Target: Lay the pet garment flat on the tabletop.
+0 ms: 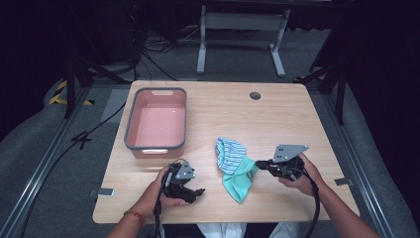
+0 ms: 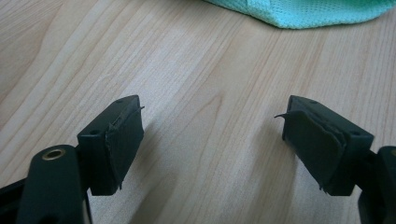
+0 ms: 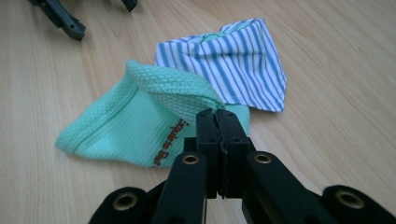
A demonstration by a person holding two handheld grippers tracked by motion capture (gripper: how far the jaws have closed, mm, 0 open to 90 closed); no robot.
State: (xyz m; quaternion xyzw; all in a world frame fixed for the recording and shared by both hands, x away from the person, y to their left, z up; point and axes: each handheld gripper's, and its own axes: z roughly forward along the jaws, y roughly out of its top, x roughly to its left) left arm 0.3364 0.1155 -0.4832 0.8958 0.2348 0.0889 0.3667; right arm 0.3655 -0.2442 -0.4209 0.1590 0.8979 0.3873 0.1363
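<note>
A mint green mesh cloth (image 1: 241, 177) with brown lettering lies on the wooden table, and a blue-and-white striped cloth (image 1: 229, 151) rests against its far side. My right gripper (image 1: 258, 163) is shut on a folded-up edge of the green cloth (image 3: 140, 126), which rises to its fingertips (image 3: 217, 114); the striped cloth (image 3: 238, 63) lies just beyond them. My left gripper (image 1: 198, 192) rests low on the table to the left of the cloths. It stands open (image 2: 210, 135) over bare wood, with the green cloth's edge (image 2: 303, 11) farther ahead.
A pink tub with a grey rim (image 1: 155, 147) stands at the table's left, beyond my left hand. A round cable hole (image 1: 254, 95) sits near the far edge. The left gripper's jaws (image 3: 60, 18) appear at the upper left of the right gripper view.
</note>
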